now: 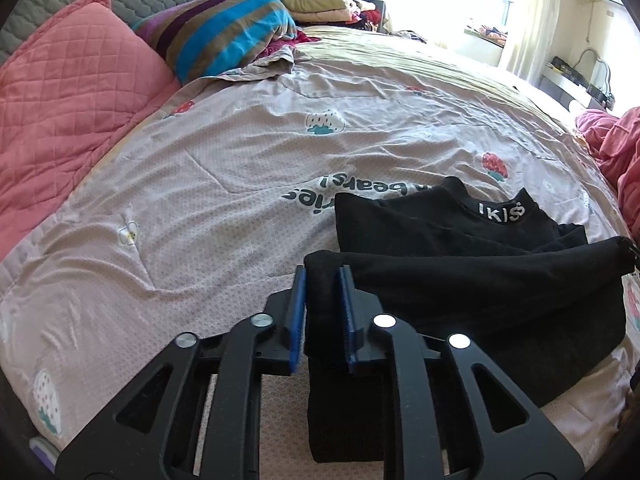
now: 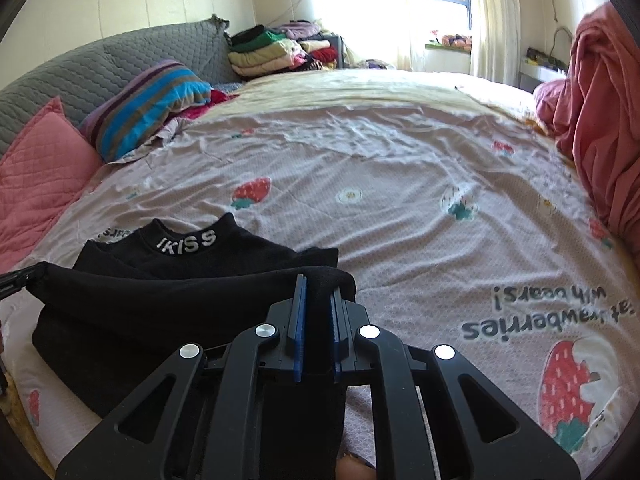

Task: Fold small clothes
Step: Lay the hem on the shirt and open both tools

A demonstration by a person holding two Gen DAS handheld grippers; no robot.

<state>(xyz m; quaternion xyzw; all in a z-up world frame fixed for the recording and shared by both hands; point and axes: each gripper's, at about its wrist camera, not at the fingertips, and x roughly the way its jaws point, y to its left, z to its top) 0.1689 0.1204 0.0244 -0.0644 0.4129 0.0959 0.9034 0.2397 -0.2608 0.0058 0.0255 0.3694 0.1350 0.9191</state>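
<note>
A black top (image 1: 460, 232) is spread on the bed (image 1: 224, 152), its collar (white letters on it) lying flat on the quilt at the far end. The near edge is lifted into a fold stretched between 2 grippers. The left corner of that fold is pinched by the left gripper (image 1: 322, 312), cloth filling the gap between its blue pads (image 1: 299, 300). The right corner is clamped in the right gripper (image 2: 318, 328), its jaws nearly together. A striped pillow (image 1: 224, 28) is seen by the headboard.
</note>
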